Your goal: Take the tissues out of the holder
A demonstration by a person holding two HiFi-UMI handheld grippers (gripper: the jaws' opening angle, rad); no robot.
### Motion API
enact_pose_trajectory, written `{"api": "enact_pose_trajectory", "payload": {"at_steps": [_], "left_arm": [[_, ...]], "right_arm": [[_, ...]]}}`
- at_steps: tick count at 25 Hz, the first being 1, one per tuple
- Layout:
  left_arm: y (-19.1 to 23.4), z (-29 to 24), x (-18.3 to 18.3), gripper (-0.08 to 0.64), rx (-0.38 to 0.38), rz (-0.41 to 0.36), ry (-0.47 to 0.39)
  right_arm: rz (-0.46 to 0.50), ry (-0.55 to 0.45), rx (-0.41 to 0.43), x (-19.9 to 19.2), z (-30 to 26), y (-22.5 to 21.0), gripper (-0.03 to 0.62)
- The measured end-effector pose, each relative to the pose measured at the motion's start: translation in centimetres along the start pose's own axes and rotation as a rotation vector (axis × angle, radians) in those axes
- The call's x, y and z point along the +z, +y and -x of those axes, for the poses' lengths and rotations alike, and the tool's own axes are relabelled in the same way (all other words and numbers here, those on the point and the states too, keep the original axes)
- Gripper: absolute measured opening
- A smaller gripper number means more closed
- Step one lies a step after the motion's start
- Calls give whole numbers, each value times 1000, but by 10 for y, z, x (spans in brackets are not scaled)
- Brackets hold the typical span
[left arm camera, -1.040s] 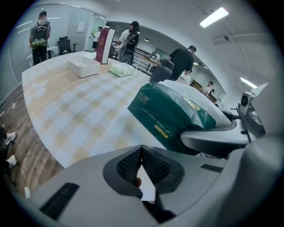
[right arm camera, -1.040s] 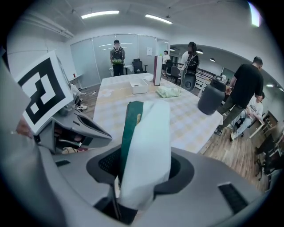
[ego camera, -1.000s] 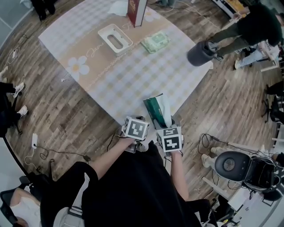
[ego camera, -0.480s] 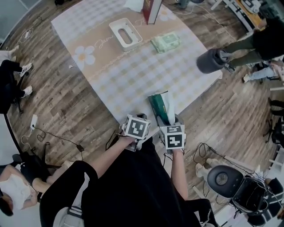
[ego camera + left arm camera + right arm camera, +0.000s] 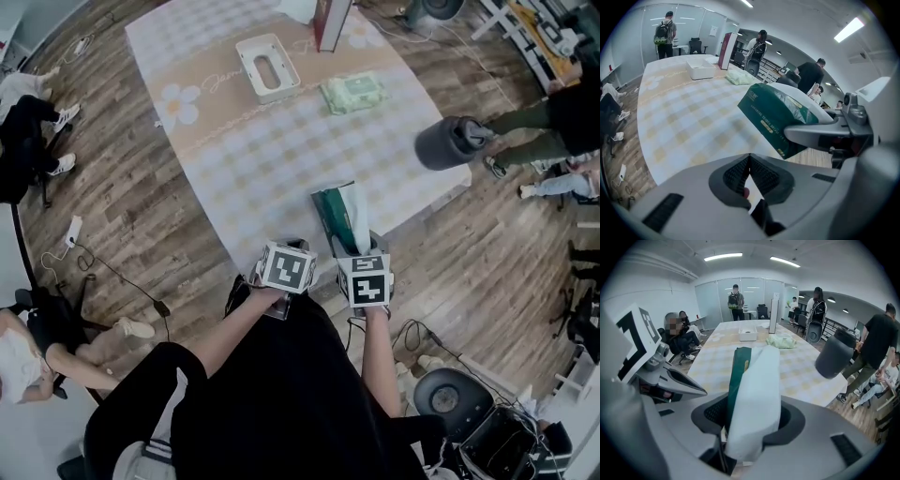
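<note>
My right gripper [image 5: 352, 249] is shut on a dark green tissue pack [image 5: 339, 221] with white tissue sticking out of its top. It holds the pack upright over the near edge of the table. The pack [image 5: 754, 390] fills the space between the right jaws, and from the left side the pack [image 5: 776, 117] shows tilted. My left gripper [image 5: 292, 247] sits just left of it, jaws shut with nothing between them [image 5: 749, 161]. The white tissue holder [image 5: 267, 67] with an oval slot lies on the far side of the checked tablecloth [image 5: 272, 159].
A light green soft pack [image 5: 353, 92] lies right of the holder, and a tall red and white box [image 5: 330, 23] stands behind it. A person with a grey bin [image 5: 450, 142] is at the table's right corner. Cables [image 5: 103, 281] and office chairs [image 5: 452, 394] are on the wooden floor.
The head view has swung a little, so the table sits slightly differently in frame. Both grippers keep the same pose, and the right one still holds the pack.
</note>
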State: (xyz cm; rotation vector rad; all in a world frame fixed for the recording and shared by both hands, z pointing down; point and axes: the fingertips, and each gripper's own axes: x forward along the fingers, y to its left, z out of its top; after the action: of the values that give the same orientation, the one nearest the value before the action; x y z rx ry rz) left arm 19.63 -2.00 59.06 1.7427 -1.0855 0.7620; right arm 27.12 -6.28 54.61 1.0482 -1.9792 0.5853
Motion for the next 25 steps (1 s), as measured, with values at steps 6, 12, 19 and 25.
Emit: {"api": "enact_pose_trajectory", "payload": {"at_steps": [6,12,19,25], "left_arm": [[-12,-12,7,6,27,45,-16],[-15,-18,13,6,57,64,-30],[-10,-18,17,6,79,92,-41],[0,-16,21,6,97,111,-57]], "right_arm": [[34,-12,4,3,-6,-34,219],[48,-11,4,3,-17,-56,219],[77,-9,-6,10,-29,-67,219],[109,-2,-5,21,-44,-67,219]]}}
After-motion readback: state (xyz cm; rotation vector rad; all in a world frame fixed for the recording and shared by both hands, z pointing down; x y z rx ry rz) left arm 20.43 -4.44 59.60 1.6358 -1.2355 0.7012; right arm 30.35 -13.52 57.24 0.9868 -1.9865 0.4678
